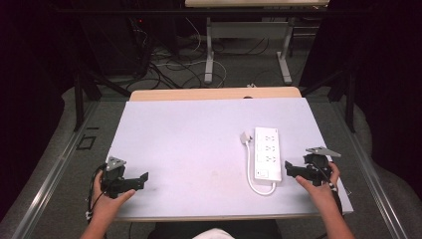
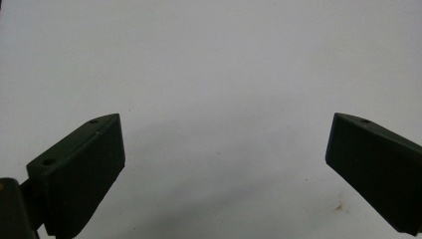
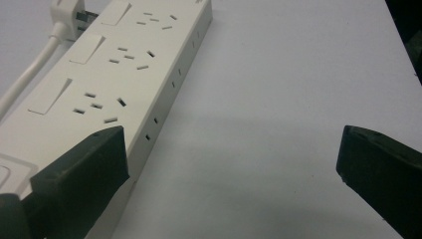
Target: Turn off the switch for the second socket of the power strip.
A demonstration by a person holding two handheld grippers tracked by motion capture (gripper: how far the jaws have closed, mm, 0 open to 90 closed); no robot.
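Power strip (image 1: 267, 153) is the reference — it lies flat on the white table (image 1: 189, 149), long axis running away from the person, its cable (image 1: 250, 172) looping off the near end and back up the left side to the plug (image 1: 246, 137), which lies unplugged by the strip's far-left corner.

Right gripper (image 1: 293, 171) sits just right of the strip's near end, jaws spread wide, holding nothing. In the right gripper view its left jaw overlaps the strip's near edge; can't tell if it touches. Looks lined up to work on the strip — probably to steady the body.

Left gripper (image 1: 140, 180) is well left of the strip, low over bare table, jaws also released and empty. Likely parked clear until it's needed for the plug.

Sockets (image 3: 102, 102) all empty.
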